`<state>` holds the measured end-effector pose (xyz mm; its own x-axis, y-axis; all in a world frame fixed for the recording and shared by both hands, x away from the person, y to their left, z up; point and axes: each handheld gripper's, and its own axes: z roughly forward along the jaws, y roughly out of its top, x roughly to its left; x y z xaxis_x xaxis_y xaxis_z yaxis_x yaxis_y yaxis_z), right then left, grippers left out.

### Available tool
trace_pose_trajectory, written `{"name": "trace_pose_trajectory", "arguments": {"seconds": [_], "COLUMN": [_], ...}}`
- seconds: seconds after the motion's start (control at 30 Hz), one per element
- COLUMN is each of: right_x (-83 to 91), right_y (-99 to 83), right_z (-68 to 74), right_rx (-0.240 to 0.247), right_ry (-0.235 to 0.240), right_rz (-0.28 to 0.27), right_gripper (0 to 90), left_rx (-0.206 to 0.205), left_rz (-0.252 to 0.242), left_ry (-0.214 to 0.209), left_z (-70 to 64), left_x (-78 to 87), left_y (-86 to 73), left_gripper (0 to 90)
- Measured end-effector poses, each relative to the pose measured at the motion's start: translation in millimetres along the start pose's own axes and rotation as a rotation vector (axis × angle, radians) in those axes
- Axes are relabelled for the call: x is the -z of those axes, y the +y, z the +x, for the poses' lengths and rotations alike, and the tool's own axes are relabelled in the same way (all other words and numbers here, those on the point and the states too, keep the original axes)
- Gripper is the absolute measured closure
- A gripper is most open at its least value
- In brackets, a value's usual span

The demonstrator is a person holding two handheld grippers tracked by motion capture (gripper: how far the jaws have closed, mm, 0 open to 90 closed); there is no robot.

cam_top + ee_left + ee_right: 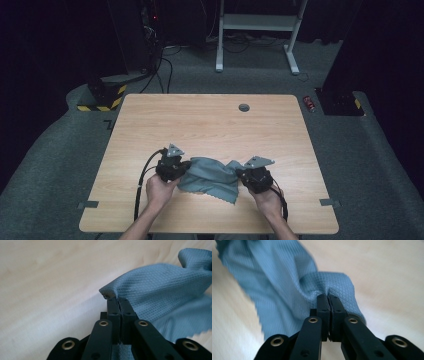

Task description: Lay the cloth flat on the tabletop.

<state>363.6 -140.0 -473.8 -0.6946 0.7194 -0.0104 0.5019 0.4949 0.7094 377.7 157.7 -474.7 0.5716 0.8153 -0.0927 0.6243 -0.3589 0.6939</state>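
A grey-blue waffle-weave cloth [212,177] hangs crumpled between my two grippers near the front of the wooden table [200,125]. My left gripper [186,167] is shut on the cloth's left corner; in the left gripper view the jaws pinch a fold of the cloth [160,285] at the left gripper's tip [119,299]. My right gripper [240,173] is shut on the cloth's right side. In the right gripper view the cloth [287,285] bunches at the right gripper's tip [328,295] and trails off to the upper left.
A small round grommet [244,107] sits in the table near its far edge. Grey tape tabs [88,204] mark the front corners. On the floor beyond stand a white desk frame [260,30], cables and a red can [309,103].
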Motion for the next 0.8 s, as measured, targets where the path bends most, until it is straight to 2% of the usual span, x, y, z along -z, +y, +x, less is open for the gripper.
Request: {"name": "trace_pose_trajectory", "arguments": {"seconds": [0.03, 0.07, 0.1, 0.17, 0.23, 0.33, 0.37, 0.4, 0.43, 0.57, 0.67, 0.73, 0.8], "right_x": [-11.1, -11.1, -19.4, -20.5, -16.6, -5.6, -2.4, 4.2, 5.8, 3.8, -4.9, -11.4, -16.3], "right_y": [-14.4, -14.4, -25.1, -27.1, -26.4, -20.5, -18.7, -13.7, -11.3, -6.1, -4.8, -4.7, -4.8], "right_z": [3.2, 3.2, 6.5, 7.0, 7.7, 4.6, 3.7, 0.2, -1.0, -3.9, -7.1, -7.2, -5.9], "right_rx": [0.007, 0.007, 0.01, 0.023, 0.023, 0.029, 0.02, 0.005, 0.002, -0.004, -0.03, -0.038, -0.034], "right_ry": [0.015, 0.015, 0.032, 0.034, 0.045, 0.033, 0.026, 0.0, -0.018, -0.055, -0.051, -0.04, -0.036], "right_rz": [0.056, 0.056, 0.108, 0.11, 0.106, 0.064, 0.051, 0.018, 0.012, 0.008, 0.026, 0.046, 0.062], "right_gripper": [87.6, 87.6, 86.1, 85.3, 80.6, 76.0, 75.2, 73.3, 72.3, 69.3, 67.4, 67.6, 71.6], "left_rx": [-0.007, 0.001, 0.01, 0.008, -0.001, -0.006, 0.002, 0.002, 0.003, -0.005, -0.018, -0.002, 0.017], "left_rz": [0.029, 0.042, 0.058, 0.076, 0.084, 0.057, 0.045, 0.037, 0.032, 0.039, 0.056, 0.063, 0.073], "left_ry": [0.005, 0.002, -0.004, -0.012, -0.013, -0.013, -0.017, -0.015, -0.01, -0.012, -0.026, -0.046, -0.055], "left_z": [-0.6, -1.0, -0.8, -0.5, -2.0, -2.8, -2.9, -2.3, -1.7, -4.0, -7.3, -8.7, -10.1], "left_x": [-4.5, -7.2, -10.9, -14.1, -14.0, -7.8, -5.7, -4.3, -4.2, -10.5, -23.0, -33.0, -42.6], "left_y": [-8.8, -13.9, -21.0, -27.1, -28.0, -21.5, -18.2, -14.2, -6.3, 5.2, 13.9, 17.2, 19.1], "left_gripper": [88.3, 88.3, 88.2, 88.2, 88.1, 83.7, 80.2, 71.5, 68.3, 61.1, 58.4, 57.2, 55.1]}}
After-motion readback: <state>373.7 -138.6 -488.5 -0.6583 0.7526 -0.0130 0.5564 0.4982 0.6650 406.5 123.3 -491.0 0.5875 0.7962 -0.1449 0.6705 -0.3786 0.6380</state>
